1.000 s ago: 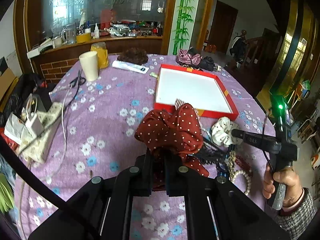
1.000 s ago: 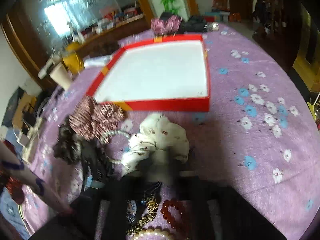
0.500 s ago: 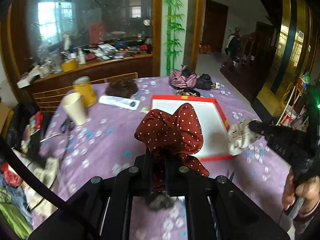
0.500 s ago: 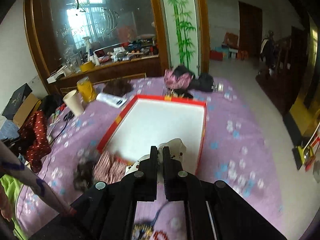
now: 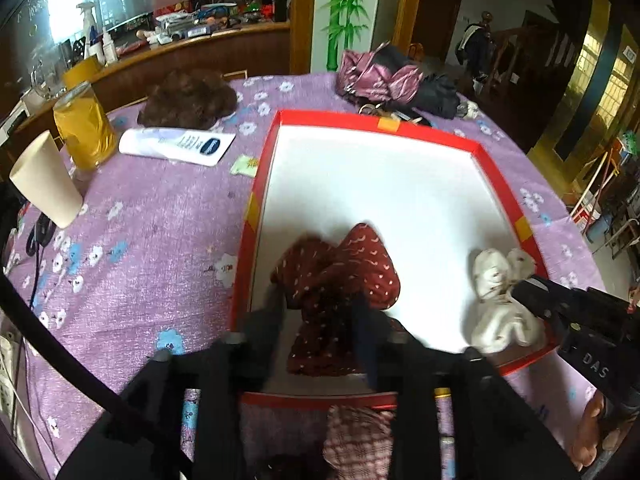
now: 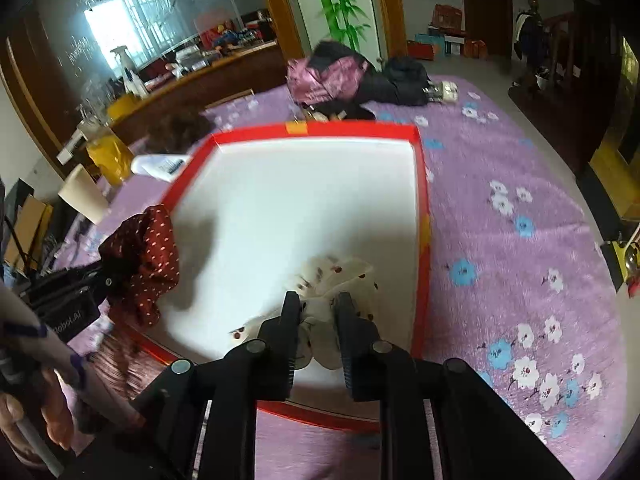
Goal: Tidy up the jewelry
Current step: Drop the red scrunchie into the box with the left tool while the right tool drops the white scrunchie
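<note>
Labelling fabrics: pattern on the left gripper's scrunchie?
Dark red scrunchie with small white dots; left wrist view.

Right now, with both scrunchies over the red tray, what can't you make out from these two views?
- Left wrist view: whether the red dotted scrunchie has landed; it is motion-blurred between the left tool's just-opening jaws.
- Right wrist view: whether the white scrunchie is free; the right tool's jaws, just opening, cover its near part.
- Both views: the remaining jewelry pile, hidden under the tool bodies at the bottom edge.

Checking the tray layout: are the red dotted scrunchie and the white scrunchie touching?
Apart. The left wrist view shows bare white tray floor between the red dotted scrunchie and the white scrunchie.
</note>
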`<action>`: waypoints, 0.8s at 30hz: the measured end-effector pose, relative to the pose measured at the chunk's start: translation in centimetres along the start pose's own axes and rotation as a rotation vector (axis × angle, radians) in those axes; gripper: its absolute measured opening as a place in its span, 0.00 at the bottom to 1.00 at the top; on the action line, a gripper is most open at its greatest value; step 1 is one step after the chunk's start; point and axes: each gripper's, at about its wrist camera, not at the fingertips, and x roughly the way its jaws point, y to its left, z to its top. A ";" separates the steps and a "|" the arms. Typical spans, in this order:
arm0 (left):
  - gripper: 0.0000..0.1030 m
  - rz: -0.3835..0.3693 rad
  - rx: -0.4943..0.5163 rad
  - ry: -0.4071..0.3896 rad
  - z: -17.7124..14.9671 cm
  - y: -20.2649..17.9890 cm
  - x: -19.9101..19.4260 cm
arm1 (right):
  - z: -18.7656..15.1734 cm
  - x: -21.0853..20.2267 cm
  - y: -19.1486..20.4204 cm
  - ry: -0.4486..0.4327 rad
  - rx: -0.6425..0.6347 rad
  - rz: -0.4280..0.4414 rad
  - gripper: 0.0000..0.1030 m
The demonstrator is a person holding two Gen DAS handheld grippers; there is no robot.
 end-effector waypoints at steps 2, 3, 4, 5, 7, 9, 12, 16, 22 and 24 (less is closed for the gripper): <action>0.44 0.019 -0.033 0.027 -0.4 0.9 0.7 | -0.5 0.5 -0.4 0.015 0.017 0.007 0.22; 0.43 0.018 -0.054 0.048 -0.7 1.4 1.1 | -0.8 0.8 -0.6 0.024 0.025 0.013 0.22; 0.43 0.021 -0.058 0.044 -1.1 1.5 0.8 | -1.0 1.0 -0.7 0.033 0.029 0.019 0.22; 0.42 0.029 -0.056 0.047 -1.3 1.4 0.6 | -1.2 1.2 -0.7 0.037 0.030 0.025 0.22; 0.40 0.067 -0.046 0.084 -2.1 0.9 0.2 | -1.5 1.2 -0.5 0.048 0.020 0.034 0.23; 0.40 0.102 -0.022 0.109 -3.1 0.2 -0.2 | -1.7 1.2 -0.3 0.054 0.002 0.043 0.23; 0.40 0.100 -0.019 0.128 -4.3 0.0 -1.1 | -2.3 0.8 0.1 0.075 -0.040 0.054 0.23; 0.40 -0.008 -0.075 0.118 -4.8 0.8 -2.2 | -3.3 0.0 0.3 0.063 -0.089 0.023 0.26; 0.62 -0.092 -0.133 -0.030 -5.1 2.1 -8.3 | -2.7 -3.4 -0.3 -0.034 -0.034 0.029 0.61; 0.70 -0.067 -0.130 -0.098 -5.7 2.4 -10.9 | -2.6 -4.9 -0.1 -0.069 -0.032 0.030 0.63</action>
